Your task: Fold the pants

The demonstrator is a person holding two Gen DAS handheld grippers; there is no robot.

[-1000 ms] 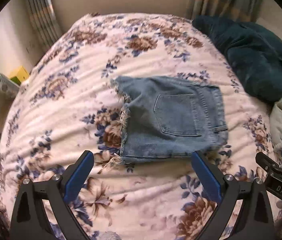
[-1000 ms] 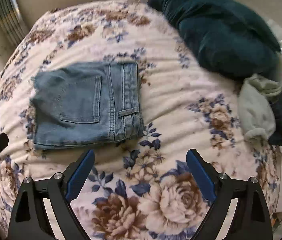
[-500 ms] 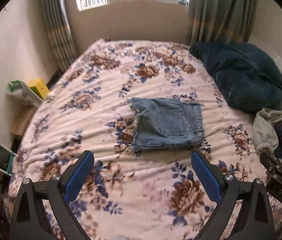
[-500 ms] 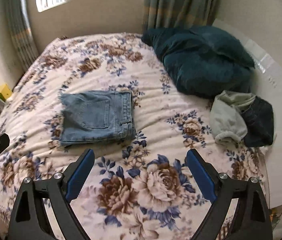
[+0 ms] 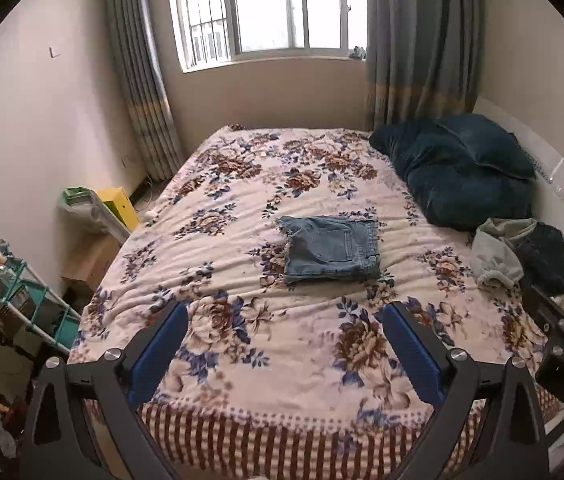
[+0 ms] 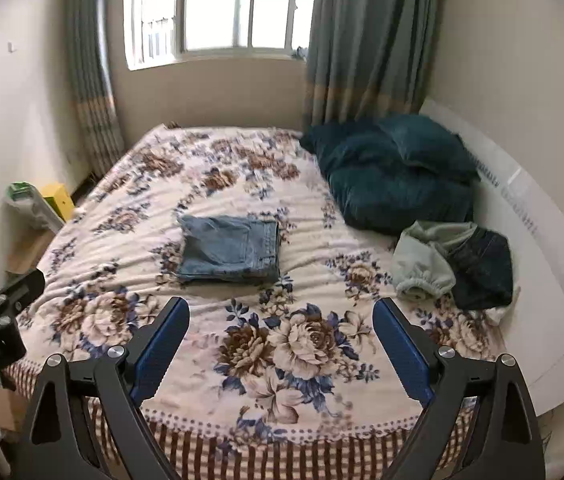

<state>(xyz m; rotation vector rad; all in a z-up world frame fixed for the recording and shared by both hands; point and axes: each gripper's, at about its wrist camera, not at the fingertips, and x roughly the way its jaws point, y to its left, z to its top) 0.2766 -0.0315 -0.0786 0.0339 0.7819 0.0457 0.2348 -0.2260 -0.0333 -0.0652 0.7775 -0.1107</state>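
Note:
Folded blue denim shorts [image 5: 331, 249] lie flat in the middle of the floral bedspread [image 5: 242, 340], back pocket up; they also show in the right wrist view [image 6: 229, 249]. My left gripper [image 5: 285, 354] is open and empty, held back over the foot of the bed, well short of the shorts. My right gripper [image 6: 280, 350] is open and empty too, also near the foot edge. The right gripper's body shows at the right edge of the left wrist view [image 5: 562, 344].
A dark teal blanket and pillow [image 5: 458, 168] sit at the bed's far right. A grey-green garment [image 6: 422, 264] and dark jeans [image 6: 482, 268] lie heaped by the white headboard [image 6: 542, 264]. A yellow box [image 5: 118, 204] and a teal rack [image 5: 30, 304] stand left.
Both grippers have pulled back and up from the shorts to the foot of the bed, so the whole room shows. The shorts have not moved.

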